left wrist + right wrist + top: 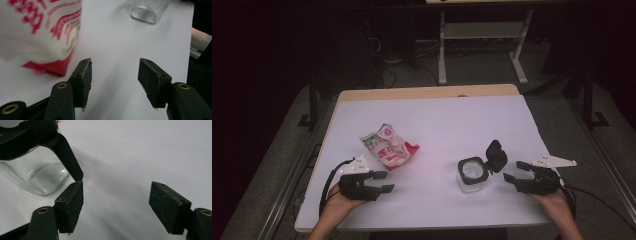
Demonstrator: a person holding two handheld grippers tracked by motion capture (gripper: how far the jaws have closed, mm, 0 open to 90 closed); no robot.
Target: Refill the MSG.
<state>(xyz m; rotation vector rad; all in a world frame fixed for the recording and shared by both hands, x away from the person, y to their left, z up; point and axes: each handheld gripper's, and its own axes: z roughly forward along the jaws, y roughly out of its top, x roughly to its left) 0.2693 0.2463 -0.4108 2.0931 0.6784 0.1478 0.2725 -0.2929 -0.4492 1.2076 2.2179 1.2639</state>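
- Black left gripper rests low over the near-left of the white table, jaws wide with nothing between them.
- Black right gripper sits at the near-right, jaws also wide and empty.
- Clear glass jar stands just left of the right gripper, its black lid flipped up; in the right gripper view the lid's edge hangs just above the left jaw tip.
- Crumpled red-and-white packet lies just beyond the left gripper, well apart from the jar.
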